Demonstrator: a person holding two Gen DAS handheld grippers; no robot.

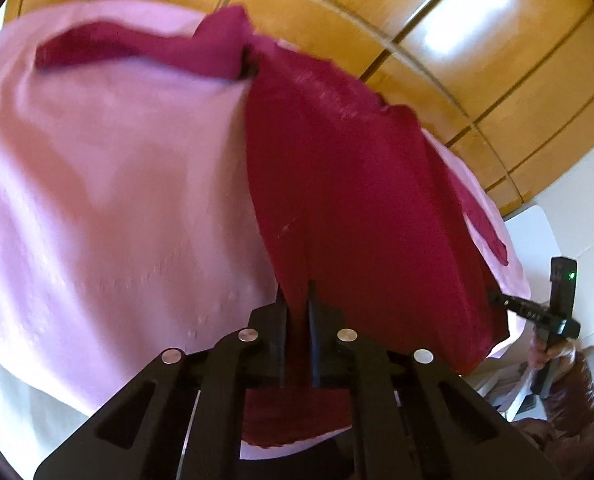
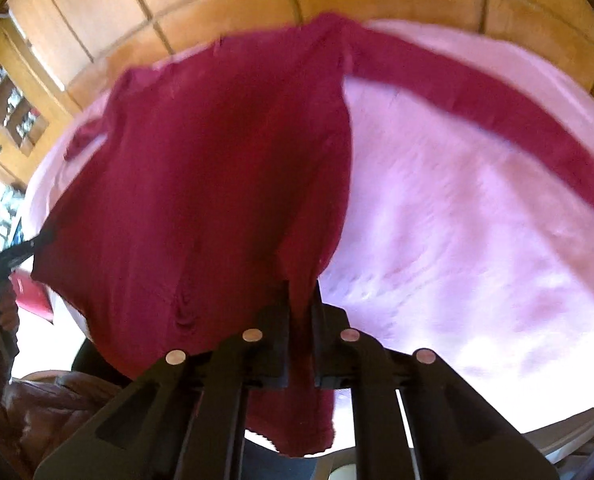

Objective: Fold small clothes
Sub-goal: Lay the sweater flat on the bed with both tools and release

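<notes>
Garment: one dark red long-sleeved top (image 1: 357, 184) (image 2: 217, 168), lifted at its near hem and hanging over the pink cloth (image 1: 109, 184) (image 2: 477, 232), which covers the desk.

Sleeves: two. In the right wrist view one long sleeve (image 2: 497, 112) lies stretched flat across the pink cloth toward the right; the other sleeve (image 2: 85, 136) is bunched at the garment's far left edge.

Grippers: two, each pinching one hem corner.
- Left gripper (image 1: 297, 320): jaws drawn narrow, red fabric clamped between them, with a flap of hem hanging below the fingers.
- Right gripper (image 2: 301, 320): jaws likewise narrow, clamped on a bunched fold of the same top, hem hanging beneath.

Each gripper also shows at the edge of the other's view, at the opposite corner of the hem, held in a hand (image 1: 545, 354) (image 2: 1, 316).

Surroundings: wood-panelled wall (image 1: 437, 40) (image 2: 217, 8) behind; one glass-fronted cabinet (image 2: 9, 104) at the far left.
</notes>
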